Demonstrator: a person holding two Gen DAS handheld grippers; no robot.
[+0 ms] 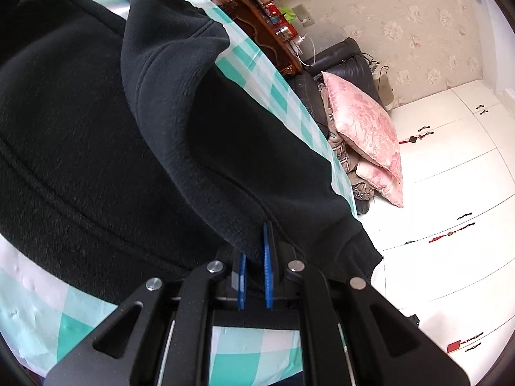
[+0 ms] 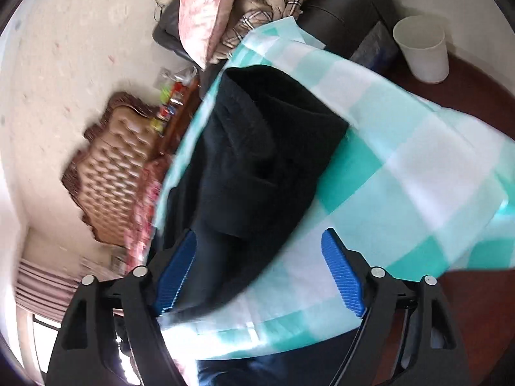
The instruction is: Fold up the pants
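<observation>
Black fleece pants (image 1: 80,144) lie bunched on a teal-and-white checked cloth (image 1: 48,305). One fold of them rises toward the camera. My left gripper (image 1: 256,247) is shut on the lower edge of that fold, with dark fabric pinched between its blue pads (image 1: 267,267). In the right wrist view the pants (image 2: 257,144) lie in a folded heap on the checked cloth (image 2: 402,160). My right gripper (image 2: 260,234) is open just above them. Their near end runs past its left pad (image 2: 177,273), and the right pad stands clear over the cloth.
A pink pillow (image 1: 367,135) and blankets rest on a dark leather chair (image 1: 347,61) beyond the cloth's edge. White wardrobe doors (image 1: 450,177) fill the right. A white bin (image 2: 421,48) stands on the dark floor. A tufted headboard (image 2: 119,167) is at left.
</observation>
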